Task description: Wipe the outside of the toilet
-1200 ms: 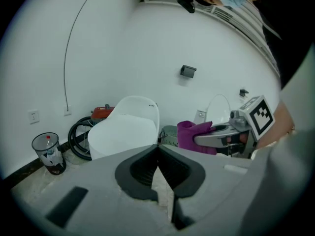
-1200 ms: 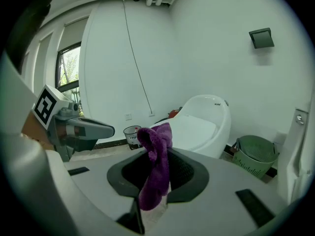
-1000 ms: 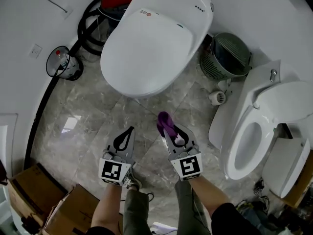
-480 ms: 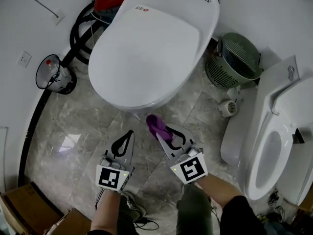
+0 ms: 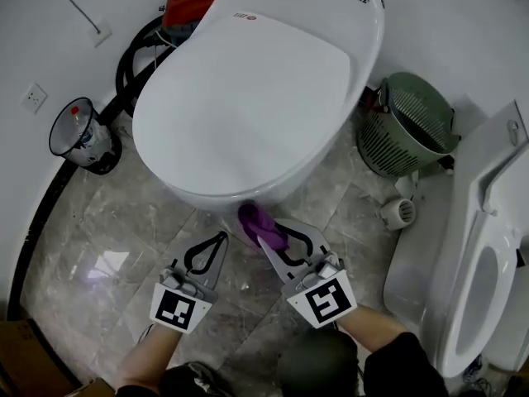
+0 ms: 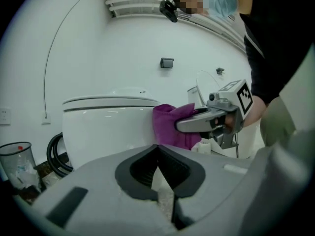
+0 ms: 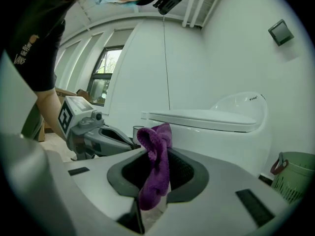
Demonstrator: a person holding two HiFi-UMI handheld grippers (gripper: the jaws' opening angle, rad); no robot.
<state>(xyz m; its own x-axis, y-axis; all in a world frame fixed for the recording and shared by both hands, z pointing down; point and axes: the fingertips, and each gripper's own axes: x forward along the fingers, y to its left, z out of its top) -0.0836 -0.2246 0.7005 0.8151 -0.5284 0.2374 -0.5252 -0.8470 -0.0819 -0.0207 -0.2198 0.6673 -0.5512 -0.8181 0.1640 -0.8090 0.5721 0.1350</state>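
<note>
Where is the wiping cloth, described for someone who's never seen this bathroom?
Find the big white toilet with its lid closed, in the middle of the head view. At its front end, nearest the person, the right gripper is shut on a small crumpled cloth. It is the only purple thing here, and the left gripper beside it holds nothing.

Two toilets, two tongs, one purple cloth, one green basket.
</note>
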